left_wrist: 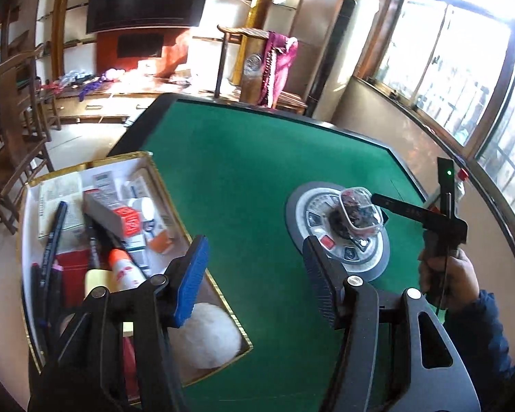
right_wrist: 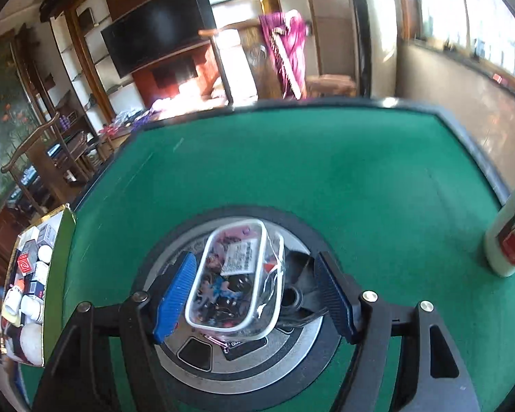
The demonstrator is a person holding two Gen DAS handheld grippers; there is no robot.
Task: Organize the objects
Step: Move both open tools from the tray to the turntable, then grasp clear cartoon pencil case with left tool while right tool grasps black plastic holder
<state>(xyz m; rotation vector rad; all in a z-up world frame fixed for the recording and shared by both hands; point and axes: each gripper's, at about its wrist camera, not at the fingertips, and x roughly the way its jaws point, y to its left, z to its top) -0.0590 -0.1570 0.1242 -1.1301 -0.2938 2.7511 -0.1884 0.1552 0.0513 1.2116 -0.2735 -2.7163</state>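
One clear pouch [right_wrist: 235, 279] sits on the surface's one round hub [right_wrist: 202, 377]; one gold-edged box [left_wrist: 34, 185] left; one bottle [right_wrist: 504, 250] right.

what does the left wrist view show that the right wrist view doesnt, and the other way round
Only the left wrist view: the person's hand holding the right gripper over the clear container, and the pens and glue stick inside the gold-rimmed box. It also shows the left gripper open over bare felt.

Only the right wrist view: the printed label on the container's lid, and a pale cylinder with a red band at the table's right edge.

Both: the green table, the round centre panel, the container on it, and the box.
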